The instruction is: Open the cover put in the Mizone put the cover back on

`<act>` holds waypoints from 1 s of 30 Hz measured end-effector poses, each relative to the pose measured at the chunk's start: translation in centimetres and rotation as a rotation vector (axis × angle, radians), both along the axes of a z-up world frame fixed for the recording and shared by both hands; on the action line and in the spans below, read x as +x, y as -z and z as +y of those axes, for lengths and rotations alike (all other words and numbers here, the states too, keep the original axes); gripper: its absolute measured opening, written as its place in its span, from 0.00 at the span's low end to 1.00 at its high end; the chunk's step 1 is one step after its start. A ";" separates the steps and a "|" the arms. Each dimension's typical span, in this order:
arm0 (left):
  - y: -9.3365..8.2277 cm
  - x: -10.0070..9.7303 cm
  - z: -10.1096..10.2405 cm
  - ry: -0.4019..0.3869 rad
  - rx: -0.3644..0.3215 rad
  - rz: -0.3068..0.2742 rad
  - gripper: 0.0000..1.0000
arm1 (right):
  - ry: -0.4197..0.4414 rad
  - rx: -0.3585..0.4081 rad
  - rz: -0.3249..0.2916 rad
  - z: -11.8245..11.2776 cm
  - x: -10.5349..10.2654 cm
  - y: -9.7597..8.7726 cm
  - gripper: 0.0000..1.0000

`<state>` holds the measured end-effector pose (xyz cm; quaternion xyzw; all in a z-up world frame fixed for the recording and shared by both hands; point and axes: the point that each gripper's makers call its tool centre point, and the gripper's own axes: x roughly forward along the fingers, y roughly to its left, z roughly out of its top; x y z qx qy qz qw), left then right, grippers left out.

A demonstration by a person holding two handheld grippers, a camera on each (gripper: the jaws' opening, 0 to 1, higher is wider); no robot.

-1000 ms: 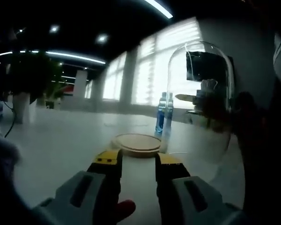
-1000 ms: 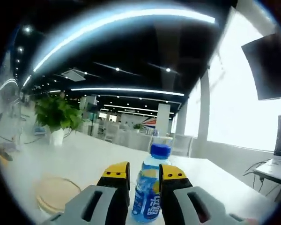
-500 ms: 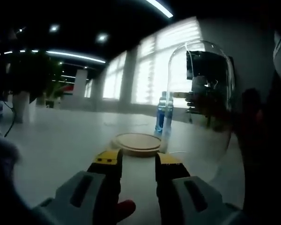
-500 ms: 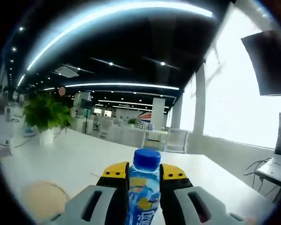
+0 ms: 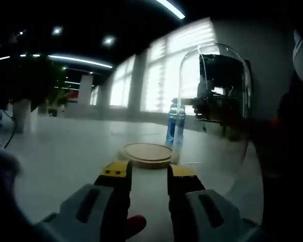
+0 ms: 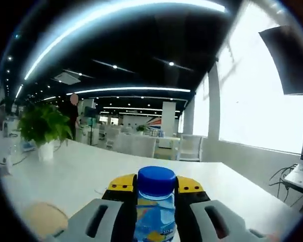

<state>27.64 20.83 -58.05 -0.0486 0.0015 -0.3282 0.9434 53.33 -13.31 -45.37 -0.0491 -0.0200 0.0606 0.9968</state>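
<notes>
A clear glass dome cover (image 5: 214,106) stands on the white table right of a round wooden base (image 5: 146,154). My left gripper (image 5: 149,174) hangs just short of the base, open, with nothing between its fingers. A Mizone bottle with a blue cap (image 6: 156,180) and a blue label (image 6: 154,222) sits between the fingers of my right gripper (image 6: 156,189), which is shut on it. In the left gripper view the bottle (image 5: 174,123) shows beyond the base at the dome's left edge, with the right gripper (image 5: 212,108) dark behind the glass. The wooden base (image 6: 43,219) lies low left in the right gripper view.
A potted plant (image 6: 43,131) stands on the long white table (image 5: 65,151) at the left. Bright windows (image 5: 161,75) run along the far wall. Office desks and chairs (image 6: 141,143) fill the background. A dark person's shape (image 5: 288,166) is at the right edge.
In the right gripper view the bottle now stands higher between the jaws and the base has slid low left. In the left gripper view the right gripper has moved left behind the dome.
</notes>
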 end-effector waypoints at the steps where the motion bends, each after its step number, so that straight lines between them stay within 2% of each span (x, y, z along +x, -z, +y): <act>1: 0.0 0.0 0.0 0.001 0.000 -0.001 0.21 | 0.001 0.005 0.000 0.1 0.1 0.0 0.22; 14: 0.2 0.1 0.0 0.001 0.006 0.000 0.21 | 0.030 0.084 -0.031 0.0 1.1 -0.2 0.24; 18: 0.2 0.2 0.0 0.001 0.008 0.002 0.21 | 0.032 0.051 -0.033 0.0 1.3 -0.1 0.24; 23: 0.3 0.2 0.1 0.000 0.009 0.003 0.21 | 0.028 0.047 -0.029 0.1 1.2 -0.1 0.23; 30: 0.3 0.2 0.1 -0.004 0.010 0.005 0.21 | 0.058 0.041 -0.058 0.2 0.4 -0.3 0.22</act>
